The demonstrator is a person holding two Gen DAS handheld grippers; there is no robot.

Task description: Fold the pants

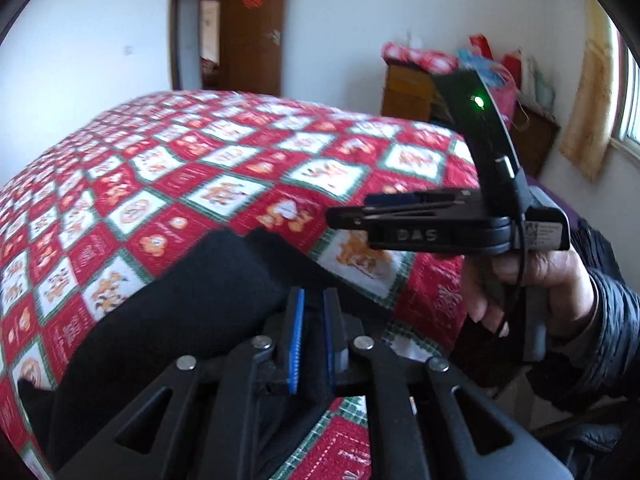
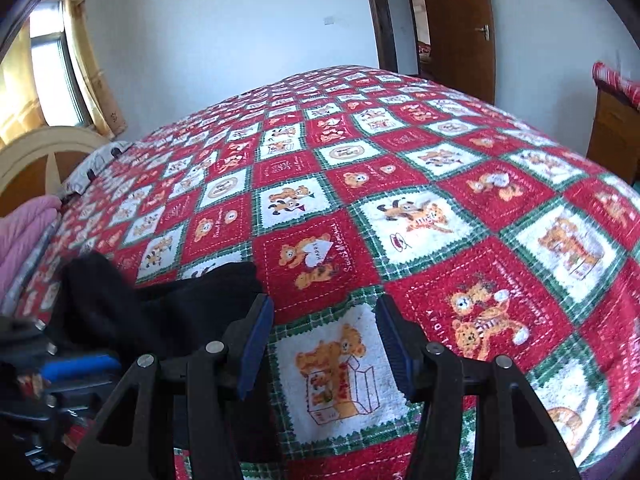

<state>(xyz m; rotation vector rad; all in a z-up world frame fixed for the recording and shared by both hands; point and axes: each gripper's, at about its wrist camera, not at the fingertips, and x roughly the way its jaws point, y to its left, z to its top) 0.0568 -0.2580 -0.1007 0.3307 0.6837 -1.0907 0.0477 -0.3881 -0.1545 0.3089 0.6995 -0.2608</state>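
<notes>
The black pants point(image 1: 188, 300) lie bunched on the red patterned bedspread point(image 1: 240, 168) near its front edge. My left gripper point(image 1: 313, 340) is shut on a fold of the pants, with black cloth pinched between its blue pads. My right gripper point(image 2: 324, 340) is open and empty, hovering over the bedspread point(image 2: 440, 200) just right of the pants point(image 2: 168, 312). In the left wrist view the right gripper point(image 1: 400, 220) shows from the side, held by a hand point(image 1: 532, 280). The left gripper point(image 2: 60, 376) shows blurred at the lower left of the right wrist view.
The bed has a cream headboard point(image 2: 44, 160) and pink bedding point(image 2: 24, 236) at its left. A wooden cabinet point(image 1: 412, 88) with bags stands past the bed. A brown door point(image 2: 456, 28) is open at the back. A curtained window point(image 2: 48, 64) is on the left.
</notes>
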